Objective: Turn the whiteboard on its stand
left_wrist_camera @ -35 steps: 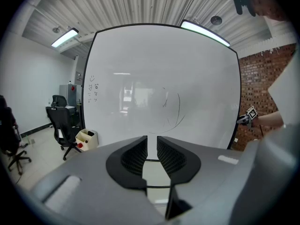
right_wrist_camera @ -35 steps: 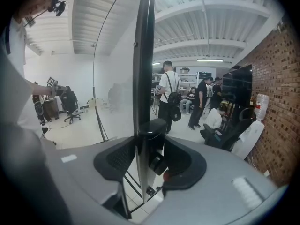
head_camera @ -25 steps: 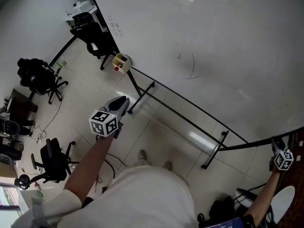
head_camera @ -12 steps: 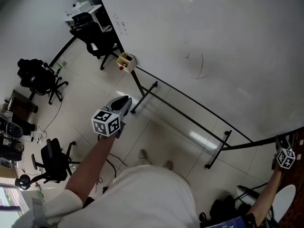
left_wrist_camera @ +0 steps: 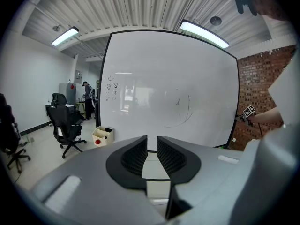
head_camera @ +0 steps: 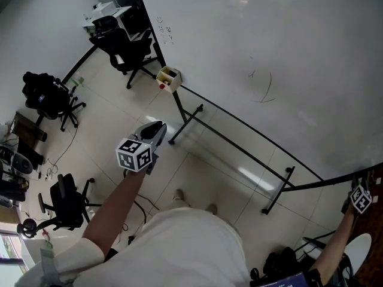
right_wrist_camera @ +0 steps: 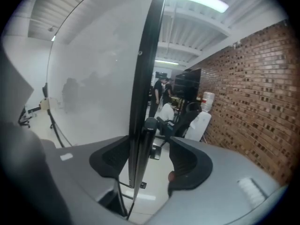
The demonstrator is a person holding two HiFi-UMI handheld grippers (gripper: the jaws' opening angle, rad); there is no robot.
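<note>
Box (head_camera: 169, 78) at whiteboard (head_camera: 269, 46) corner, dark item (left_wrist_camera: 107, 128) inside

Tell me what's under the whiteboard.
Under the whiteboard: its black stand on the tile floor, and a cream box at one lower corner. Whatever stands behind the board is covered.

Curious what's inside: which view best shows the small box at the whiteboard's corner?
Head view: it looks down into the open box. Left gripper view shows only its side; right gripper view, barely anything.
</note>
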